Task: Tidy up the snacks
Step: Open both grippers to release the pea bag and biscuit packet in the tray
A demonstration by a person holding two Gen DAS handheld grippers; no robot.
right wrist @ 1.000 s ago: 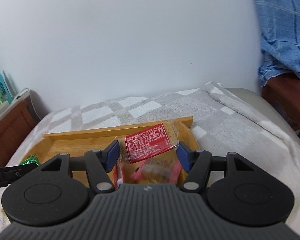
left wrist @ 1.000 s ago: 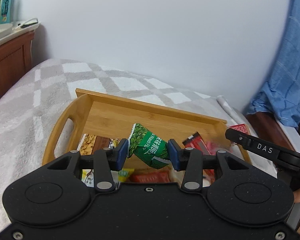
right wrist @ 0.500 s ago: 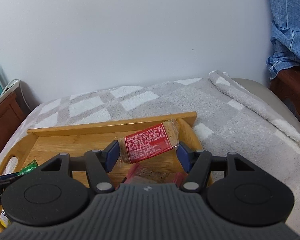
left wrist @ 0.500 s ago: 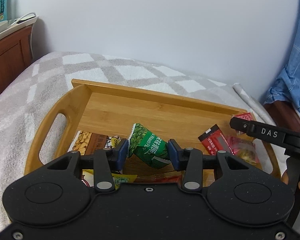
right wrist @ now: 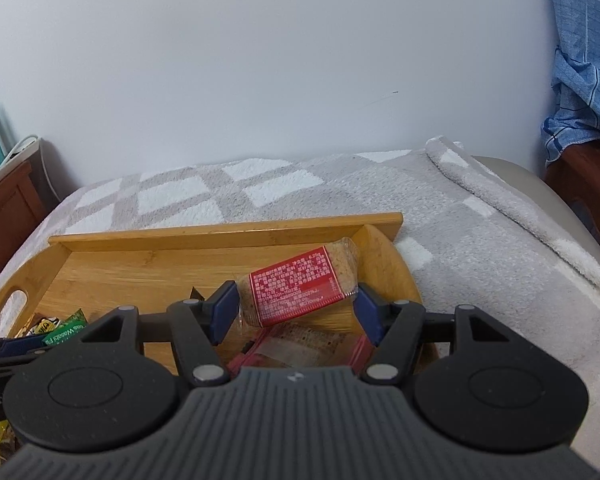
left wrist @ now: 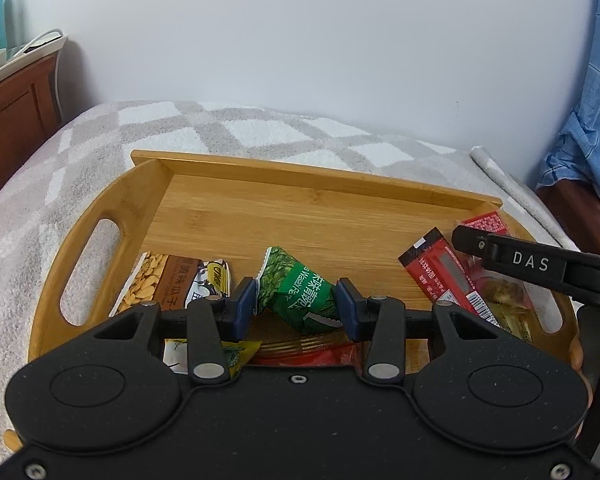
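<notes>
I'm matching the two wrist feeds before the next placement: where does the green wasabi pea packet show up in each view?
Left wrist: green packet sits centre frame, clamped in the left gripper above the tray.
Right wrist: only its corner peeks out at the far left edge, beside the left gripper's finger.
Shared landmark: the wooden tray's back wall.

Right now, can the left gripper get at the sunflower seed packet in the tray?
Probably not yet: the left gripper is shut on the green snack packet. The sunflower seed packet lies uncovered just left of it.
</notes>
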